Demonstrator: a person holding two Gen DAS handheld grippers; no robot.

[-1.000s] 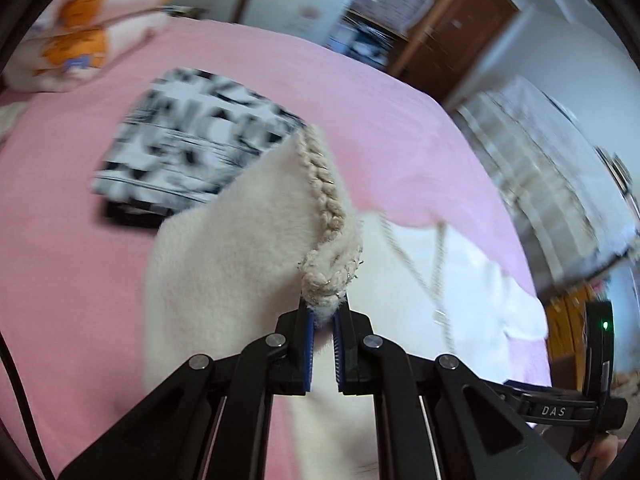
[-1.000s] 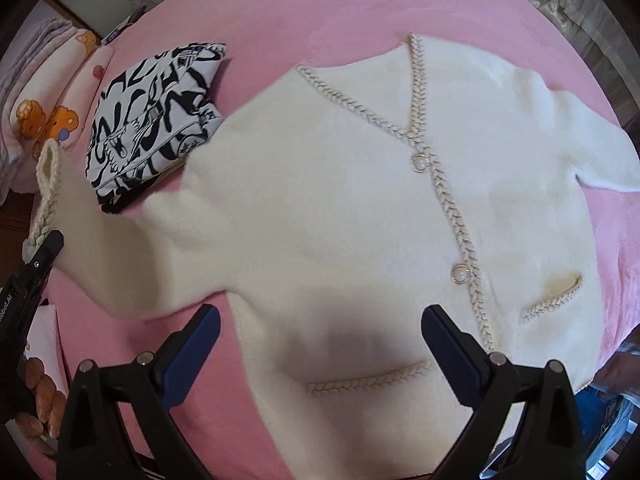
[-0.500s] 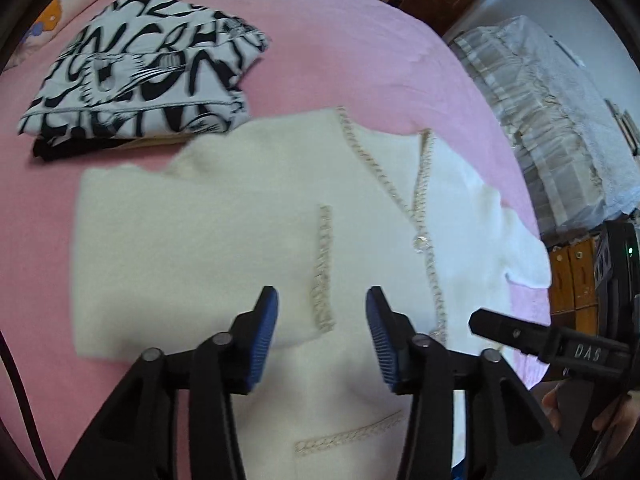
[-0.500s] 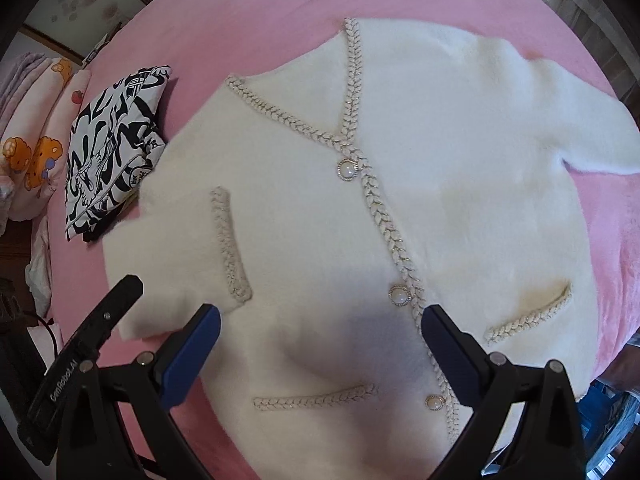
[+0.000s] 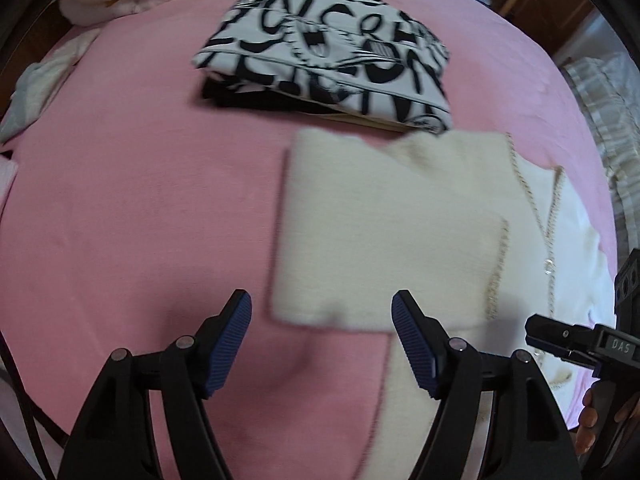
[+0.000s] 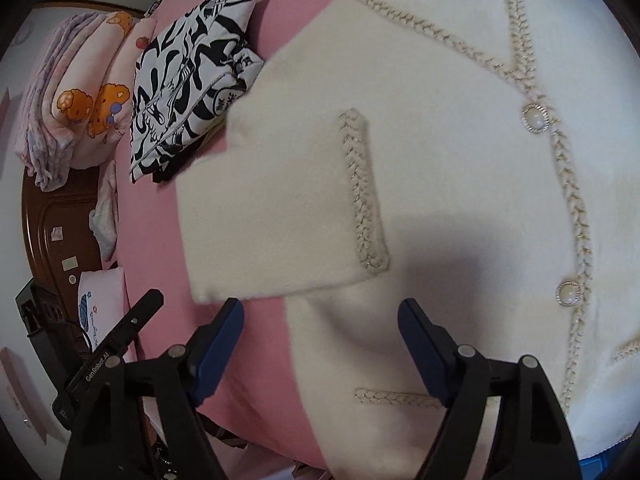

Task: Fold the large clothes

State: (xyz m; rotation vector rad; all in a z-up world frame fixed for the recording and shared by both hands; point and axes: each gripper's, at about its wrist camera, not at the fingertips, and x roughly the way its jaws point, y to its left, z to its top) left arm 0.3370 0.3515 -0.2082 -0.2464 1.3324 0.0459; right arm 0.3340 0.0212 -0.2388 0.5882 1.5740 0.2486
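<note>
Cream cardigan [image 6: 440, 160] spread front-up on the pink bed sheet [image 5: 120, 200], one sleeve [image 6: 280, 208] folded across the chest so that the braided cuff [image 6: 364, 192] lies short of the button line; probably placed so to make the garment narrower before the next fold. Left gripper [image 5: 322, 334] above the edge of that folded sleeve, fingers apart and opening, nothing between them, no pad on the cloth. Right gripper [image 6: 320, 338] over the lower front, near the hem side, fingers also apart but closing, only the knit surface below them, not pinched yet. Seems to be the moment just after laying the sleeve, with both tools free for a new grasp. Fabric thick, fluffy and soft, likely to keep a fold without slipping. Braided rope trim along the V-neck and pocket slits, round pearl-like buttons [image 6: 534, 118] with sparkling rims. Folded black-and-white printed garment [image 5: 328, 52] just beside the shoulder, perhaps already finished
</note>
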